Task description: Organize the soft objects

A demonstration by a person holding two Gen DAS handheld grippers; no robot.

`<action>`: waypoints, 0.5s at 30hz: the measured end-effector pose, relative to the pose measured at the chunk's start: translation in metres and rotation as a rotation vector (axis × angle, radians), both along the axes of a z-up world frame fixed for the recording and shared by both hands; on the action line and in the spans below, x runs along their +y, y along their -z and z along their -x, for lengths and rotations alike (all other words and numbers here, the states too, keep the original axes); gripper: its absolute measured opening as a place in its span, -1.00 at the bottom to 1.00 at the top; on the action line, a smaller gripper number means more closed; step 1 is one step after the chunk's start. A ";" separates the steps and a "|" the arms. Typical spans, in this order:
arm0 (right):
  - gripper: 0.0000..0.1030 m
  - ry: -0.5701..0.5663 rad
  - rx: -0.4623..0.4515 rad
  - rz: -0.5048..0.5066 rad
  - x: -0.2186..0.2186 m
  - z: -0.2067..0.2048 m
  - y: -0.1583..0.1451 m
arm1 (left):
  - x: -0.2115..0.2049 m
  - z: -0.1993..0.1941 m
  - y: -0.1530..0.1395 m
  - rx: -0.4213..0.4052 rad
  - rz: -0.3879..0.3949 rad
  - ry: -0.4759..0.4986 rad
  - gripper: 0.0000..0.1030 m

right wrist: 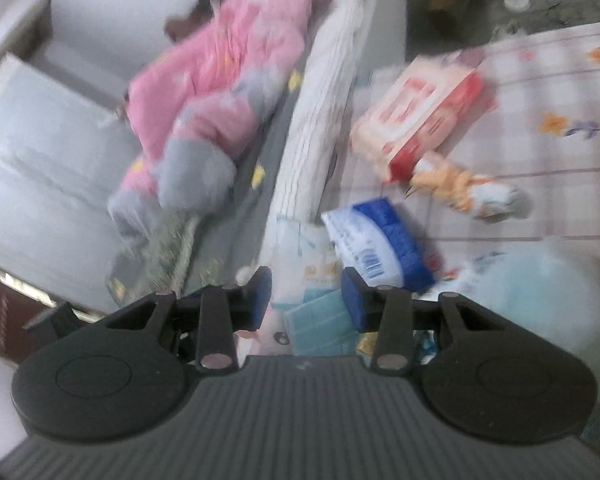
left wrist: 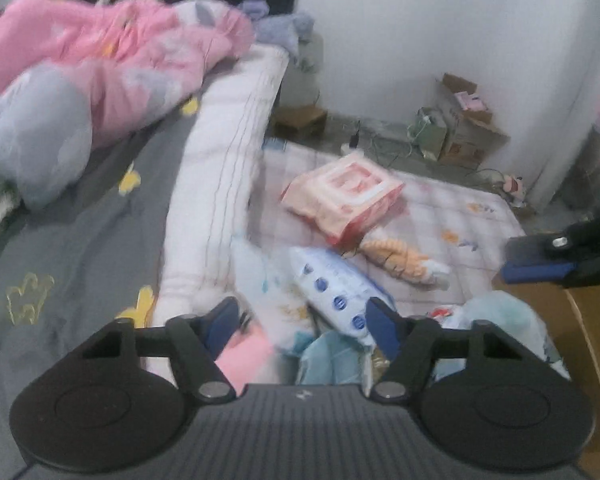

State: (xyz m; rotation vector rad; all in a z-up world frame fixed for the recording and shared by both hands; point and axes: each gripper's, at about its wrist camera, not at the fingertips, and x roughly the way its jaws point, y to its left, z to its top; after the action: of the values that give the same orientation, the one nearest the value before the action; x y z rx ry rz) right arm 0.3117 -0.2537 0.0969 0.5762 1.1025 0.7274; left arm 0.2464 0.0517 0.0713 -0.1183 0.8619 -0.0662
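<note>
Hovering: both tools (left wrist: 302, 320) (right wrist: 305, 294) agape over, seemingly, soft packets (left wrist: 336, 292).

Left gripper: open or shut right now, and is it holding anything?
Open and empty. In the left wrist view the left gripper has its blue pads spread wide apart, with the blue-and-white tissue pack and other soft packs visible beyond the gap, ungripped.

A pink quilt (left wrist: 100, 64) on a grey, yellow-figured bedsheet (left wrist: 80, 240), a red-and-cream pack (left wrist: 344, 192), a blue-and-white pack (left wrist: 336, 288) on a pale checked mat (left wrist: 460, 216).
</note>
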 end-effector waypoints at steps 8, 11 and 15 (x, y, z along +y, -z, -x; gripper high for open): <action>-0.25 -0.095 0.103 0.061 0.088 -0.034 0.038 | 0.017 -0.031 0.029 0.043 0.030 0.007 -0.06; -0.25 -0.104 0.137 0.059 0.109 -0.045 0.050 | 0.020 -0.047 0.044 0.081 0.040 -0.003 -0.13; -0.25 -0.100 0.178 0.058 0.130 -0.059 0.067 | 0.023 -0.065 0.059 0.137 0.024 -0.017 -0.15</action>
State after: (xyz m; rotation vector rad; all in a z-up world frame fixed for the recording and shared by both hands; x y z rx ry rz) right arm 0.3703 -0.1232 0.0297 0.5475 1.3211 0.7381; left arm 0.3118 0.0750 0.0125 -0.1546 0.9969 -0.0527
